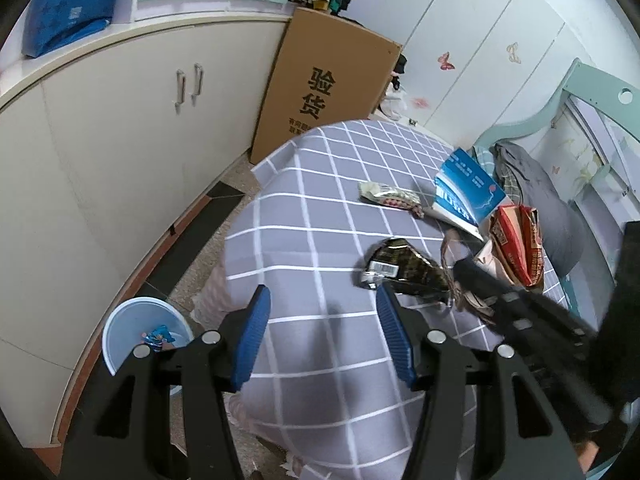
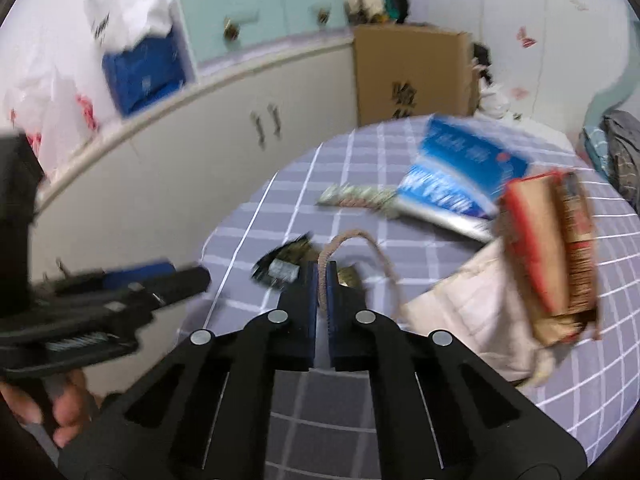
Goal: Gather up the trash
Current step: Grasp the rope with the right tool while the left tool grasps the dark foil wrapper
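Checked grey cloth (image 1: 320,216) covers the table, with a white bin (image 1: 140,328) on the floor at lower left of the left view. Right gripper (image 2: 322,280) is pressed together on the rope handle (image 2: 352,240) of the paper bag (image 2: 552,248), which lies to its right. Left gripper (image 1: 322,332) is spread and empty; the black wrapper (image 1: 404,268) lies just beyond its right finger, long axis running toward the frame's right, so I judge the left hand nearer it.

Grey checked tablecloth (image 1: 320,208) as landmark, cream cabinet doors (image 1: 120,152) along its left, tall cardboard box (image 1: 328,80) behind it, white wardrobe panels (image 1: 472,48) behind right, speckled floor (image 1: 192,264) below left
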Demonstrator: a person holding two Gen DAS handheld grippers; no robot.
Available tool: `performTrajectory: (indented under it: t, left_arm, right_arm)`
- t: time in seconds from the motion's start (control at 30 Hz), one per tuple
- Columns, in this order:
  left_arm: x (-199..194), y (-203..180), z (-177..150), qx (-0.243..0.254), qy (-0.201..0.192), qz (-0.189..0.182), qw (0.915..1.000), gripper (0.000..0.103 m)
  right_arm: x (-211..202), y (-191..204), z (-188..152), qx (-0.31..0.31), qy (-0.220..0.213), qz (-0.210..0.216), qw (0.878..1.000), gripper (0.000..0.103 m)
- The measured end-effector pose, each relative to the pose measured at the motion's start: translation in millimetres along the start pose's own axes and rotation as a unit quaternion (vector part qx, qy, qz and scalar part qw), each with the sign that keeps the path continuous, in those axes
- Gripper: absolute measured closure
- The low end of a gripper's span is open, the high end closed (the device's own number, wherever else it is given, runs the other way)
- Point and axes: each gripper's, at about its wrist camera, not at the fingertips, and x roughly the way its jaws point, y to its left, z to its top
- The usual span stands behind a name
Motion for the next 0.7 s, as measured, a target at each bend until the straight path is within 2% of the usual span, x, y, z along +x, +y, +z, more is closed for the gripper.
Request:
performTrajectory:
  t: [0.13,0.33,0.5,0.57,0.7]
  left_arm:
    - [14.9,-17.3,4.6,-0.001,0.014,-0.019,0.9997,0.049]
    - [31.3,-50.1,14.1,-0.015,0.027,-0.033,0.999,0.049]
    - [53.0,-70.2,19.3,-0.03,0.045,0.007,0.9985,0.046]
    - [55.6,-72.7,21.8,-0.035,0.038,0.028,0.9983,0.045]
    - [64.1,-83.5,23.7,-0.014,0.033,0.078,0.9963,0.045]
  right_arm:
    - [-22.7,-19.3,8.7,0.011,-0.036,-0.019,0.999,0.099]
    - [-28.7,-37.3,12.5,0.022,-0.053,-0.023,0.998,0.098]
    - [-27.1,-53.0,10.3,0.039,-0.054,-0.01,0.998,0.098]
    - [-25.8,-57.3,8.8,0.043,-0.053,-0.006,0.998,0.098]
    - [-22.8,-64.9,6.3,0.05,-0.049,0.004,0.998,0.099]
